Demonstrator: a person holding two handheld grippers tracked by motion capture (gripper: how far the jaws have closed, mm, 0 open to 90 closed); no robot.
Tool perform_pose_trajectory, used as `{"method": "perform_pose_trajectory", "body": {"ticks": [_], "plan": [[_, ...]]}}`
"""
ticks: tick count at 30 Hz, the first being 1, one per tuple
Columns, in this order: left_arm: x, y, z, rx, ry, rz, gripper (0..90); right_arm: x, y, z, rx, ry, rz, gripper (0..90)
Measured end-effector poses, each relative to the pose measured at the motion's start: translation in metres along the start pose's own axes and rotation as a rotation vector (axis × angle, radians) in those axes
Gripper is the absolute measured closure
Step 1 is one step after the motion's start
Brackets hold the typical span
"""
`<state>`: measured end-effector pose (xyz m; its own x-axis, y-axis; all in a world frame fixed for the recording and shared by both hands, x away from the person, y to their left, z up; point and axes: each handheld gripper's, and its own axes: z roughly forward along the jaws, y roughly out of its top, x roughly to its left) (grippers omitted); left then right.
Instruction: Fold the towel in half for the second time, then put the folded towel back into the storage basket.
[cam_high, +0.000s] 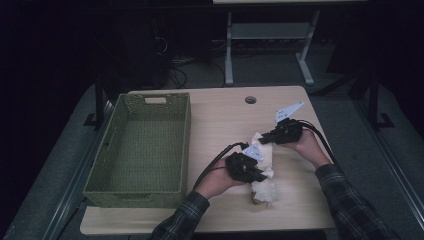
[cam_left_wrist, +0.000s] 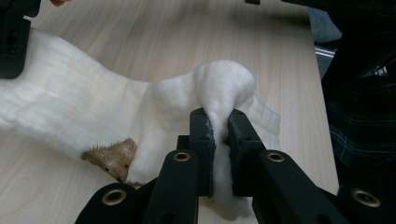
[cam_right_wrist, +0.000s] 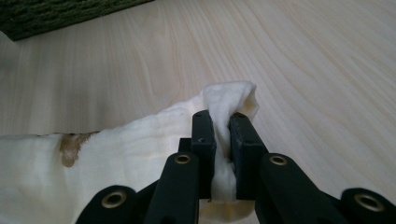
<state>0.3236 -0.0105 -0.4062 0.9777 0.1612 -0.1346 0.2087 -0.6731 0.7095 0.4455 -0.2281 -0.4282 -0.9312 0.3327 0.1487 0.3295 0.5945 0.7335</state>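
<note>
A cream fleecy cloth (cam_high: 263, 175) with a brown patch lies stretched across the right half of the wooden table (cam_high: 215, 125). My left gripper (cam_high: 257, 176) is shut on a bunched fold of the cloth (cam_left_wrist: 140, 112) near its front end; in the left gripper view the fabric is pinched between the two black jaws of that gripper (cam_left_wrist: 220, 122). My right gripper (cam_high: 264, 140) is shut on the far end of the cloth (cam_right_wrist: 140, 140), where a tuft of fabric pokes out above the jaws of that gripper (cam_right_wrist: 221, 125). A brown patch (cam_left_wrist: 112, 156) shows on the cloth's underside.
A green perforated basket (cam_high: 107, 145) stands open on the left side of the table. A round cable hole (cam_high: 250, 99) sits near the table's far edge. Beyond the table stand the legs of a white frame (cam_high: 229, 55).
</note>
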Motion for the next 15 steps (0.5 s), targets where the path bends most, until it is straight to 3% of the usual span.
{"method": "perform_pose_trajectory", "body": {"ticks": [7, 9, 15], "plan": [[-0.001, 0.006, -0.015, -0.024, 0.026, -0.01, 81.8, 0.001, 0.007, -0.006, -0.018, 0.012, 0.003, 81.8], [-0.002, 0.008, -0.019, -0.031, 0.035, -0.014, 81.7, 0.001, 0.009, -0.008, -0.006, 0.002, -0.019, 81.9], [-0.003, 0.017, -0.038, -0.042, 0.055, -0.023, 81.7, 0.002, 0.021, -0.015, -0.026, 0.007, -0.025, 81.9]]}}
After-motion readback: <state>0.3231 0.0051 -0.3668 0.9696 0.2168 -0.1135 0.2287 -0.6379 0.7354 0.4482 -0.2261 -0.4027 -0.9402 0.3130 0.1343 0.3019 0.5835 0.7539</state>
